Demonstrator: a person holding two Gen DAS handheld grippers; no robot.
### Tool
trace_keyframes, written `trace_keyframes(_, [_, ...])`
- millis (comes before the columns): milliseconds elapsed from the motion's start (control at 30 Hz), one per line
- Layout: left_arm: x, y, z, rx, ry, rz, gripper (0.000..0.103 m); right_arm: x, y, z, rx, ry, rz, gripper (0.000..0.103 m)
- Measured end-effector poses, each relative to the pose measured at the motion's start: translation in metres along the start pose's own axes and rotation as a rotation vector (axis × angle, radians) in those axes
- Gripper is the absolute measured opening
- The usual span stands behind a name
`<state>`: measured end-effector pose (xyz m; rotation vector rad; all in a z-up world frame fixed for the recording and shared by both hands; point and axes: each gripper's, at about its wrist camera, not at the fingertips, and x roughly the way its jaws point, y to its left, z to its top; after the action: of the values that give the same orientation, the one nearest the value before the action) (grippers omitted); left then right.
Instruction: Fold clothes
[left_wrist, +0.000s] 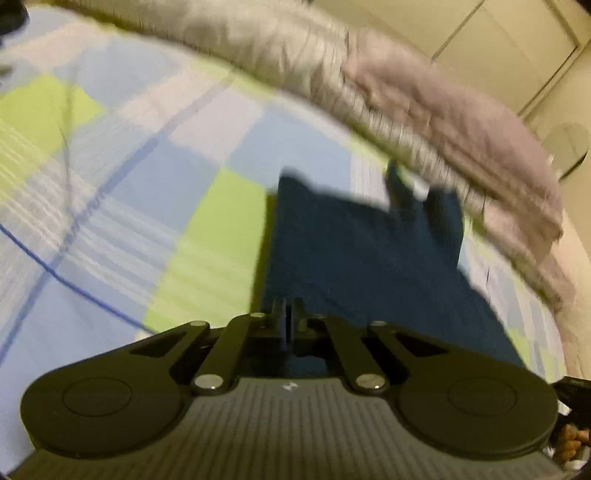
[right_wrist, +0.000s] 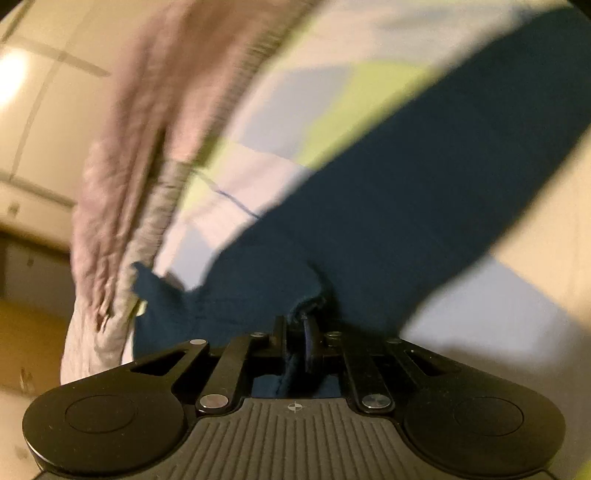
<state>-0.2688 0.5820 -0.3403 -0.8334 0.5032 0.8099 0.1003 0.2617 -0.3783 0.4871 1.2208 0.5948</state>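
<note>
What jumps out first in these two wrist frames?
The dark blue garment dominates: it stretches across the checked blue, green and white bedspread, and both the left gripper and right gripper are shut on its edge. Behind it, a rumpled grey-pink blanket lies bunched along the far side of the bed. Both frames are motion-blurred.

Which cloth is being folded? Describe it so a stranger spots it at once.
Find the checked blue-and-green bedsheet. On it, beside the grey quilt, lies the navy garment, pinched by both grippers. It is the only dark, plain cloth there.
</note>
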Motion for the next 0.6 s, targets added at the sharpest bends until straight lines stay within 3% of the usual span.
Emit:
trace_keyframes(67, [-0.005, 0.001, -0.004, 0.033, -0.013, 0.033, 0.000, 0.000, 0.009, -0.001, -0.077, -0.015, -0.013, 0.007])
trace_keyframes(167, [0.004, 0.010, -0.013, 0.028, 0.055, 0.098, 0.000, 0.001, 0.022, -0.003, -0.192, -0.037, -0.032, 0.007])
trace_keyframes(233, [0.007, 0.013, -0.015, 0.016, 0.089, 0.098, 0.000, 0.014, 0.007, -0.007, -0.176, -0.004, -0.105, 0.008])
trace_keyframes(333, [0.002, 0.010, -0.012, 0.011, 0.084, 0.093, 0.002, 0.014, -0.001, -0.008, -0.143, -0.008, -0.073, 0.008])
trace_keyframes(433, [-0.008, 0.002, -0.007, 0.020, 0.036, 0.045, 0.012, 0.006, 0.006, -0.007, -0.186, -0.045, -0.068, 0.009])
trace_keyframes(500, [-0.003, -0.012, -0.009, 0.103, 0.061, 0.038, 0.012, 0.005, 0.015, -0.007, -0.245, -0.077, -0.084, 0.009])
trace_keyframes(600, [0.012, -0.031, -0.018, 0.240, 0.126, 0.065, 0.015, 0.014, 0.002, -0.003, -0.154, -0.039, -0.081, 0.009])
